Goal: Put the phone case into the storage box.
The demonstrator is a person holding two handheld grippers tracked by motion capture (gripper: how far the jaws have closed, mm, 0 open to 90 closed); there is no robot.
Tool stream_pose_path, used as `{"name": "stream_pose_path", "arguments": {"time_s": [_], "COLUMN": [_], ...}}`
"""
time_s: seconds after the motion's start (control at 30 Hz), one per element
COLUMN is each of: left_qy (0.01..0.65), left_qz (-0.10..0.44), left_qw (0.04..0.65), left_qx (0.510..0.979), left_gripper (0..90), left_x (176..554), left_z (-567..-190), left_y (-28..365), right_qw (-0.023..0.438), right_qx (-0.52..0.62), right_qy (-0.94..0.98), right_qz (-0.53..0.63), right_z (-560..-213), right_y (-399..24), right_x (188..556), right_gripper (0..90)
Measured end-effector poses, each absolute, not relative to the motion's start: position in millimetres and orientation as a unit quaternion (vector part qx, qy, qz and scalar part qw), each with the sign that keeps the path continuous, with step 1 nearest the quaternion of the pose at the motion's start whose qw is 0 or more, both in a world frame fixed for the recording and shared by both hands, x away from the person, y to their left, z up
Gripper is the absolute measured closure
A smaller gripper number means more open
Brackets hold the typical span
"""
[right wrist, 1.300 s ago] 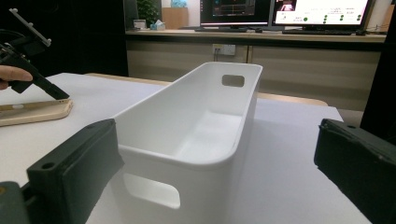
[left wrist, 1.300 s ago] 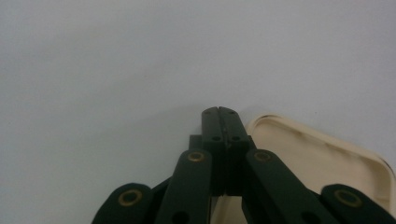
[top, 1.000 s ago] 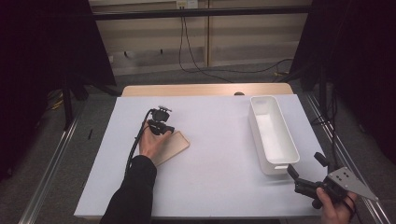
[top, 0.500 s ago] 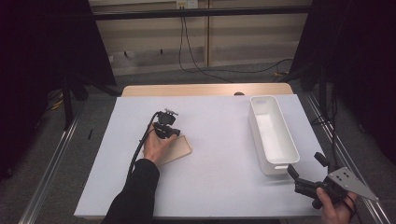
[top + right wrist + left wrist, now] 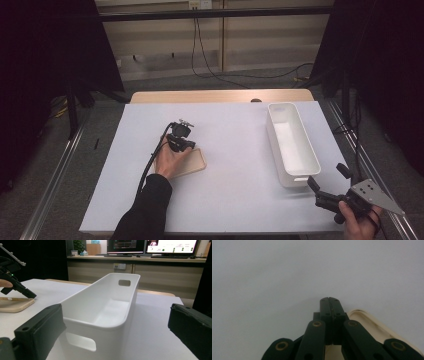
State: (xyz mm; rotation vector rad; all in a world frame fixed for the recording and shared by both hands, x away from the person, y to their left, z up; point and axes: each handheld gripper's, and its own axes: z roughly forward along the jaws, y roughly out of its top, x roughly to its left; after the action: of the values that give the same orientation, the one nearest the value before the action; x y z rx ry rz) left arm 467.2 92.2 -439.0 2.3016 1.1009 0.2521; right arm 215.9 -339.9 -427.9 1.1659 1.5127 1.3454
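Observation:
In the high view my left gripper (image 5: 185, 144) is held in a hand over the far end of a flat beige wooden tray (image 5: 196, 163) on the white table. Its jaws are pressed together with nothing between them, and their tips (image 5: 330, 300) point down at the table just past the tray's rounded corner (image 5: 372, 323). My right gripper (image 5: 327, 176) sits at the table's near right corner, open, aimed at the near end of a long white bin (image 5: 292, 145). The bin (image 5: 107, 307) stands empty ahead, between the wide-apart jaws, untouched.
The white table top (image 5: 235, 200) is bare between tray and bin. A wooden strip (image 5: 220, 96) runs along the far edge. In the right gripper view, the left gripper (image 5: 17, 286) and the tray (image 5: 13, 304) are off to the left, with monitors behind.
The left hand and its shut gripper have shifted a little to the right along the tray. The right gripper has stayed where it was.

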Motion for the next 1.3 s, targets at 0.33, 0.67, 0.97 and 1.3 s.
{"name": "stream_pose_path", "arguments": {"time_s": [0.33,0.67,0.97,1.3], "left_qy": [0.397,0.387,0.382,0.374], "left_qz": [0.077,0.067,0.062,0.045], "left_qw": [0.299,0.304,0.309,0.314], "left_qx": [0.864,0.868,0.869,0.871], "left_gripper": [90.0,90.0,90.0,90.0], "left_x": [454.6,445.7,437.7,431.0], "left_z": [-440.1,-440.0,-440.4,-440.8], "left_y": [80.3,76.3,74.1,70.3], "right_qw": [0.392,0.393,0.391,0.39], "right_qx": [0.459,0.459,0.459,0.458], "right_qy": [0.596,0.595,0.596,0.596], "right_qz": [0.53,0.53,0.531,0.532], "right_z": [-428.0,-428.0,-428.0,-428.1], "right_y": [-339.9,-340.0,-339.7,-339.7], "right_x": [216.1,216.0,215.9,216.0], "right_gripper": [0.0,0.0,0.0,0.0]}}
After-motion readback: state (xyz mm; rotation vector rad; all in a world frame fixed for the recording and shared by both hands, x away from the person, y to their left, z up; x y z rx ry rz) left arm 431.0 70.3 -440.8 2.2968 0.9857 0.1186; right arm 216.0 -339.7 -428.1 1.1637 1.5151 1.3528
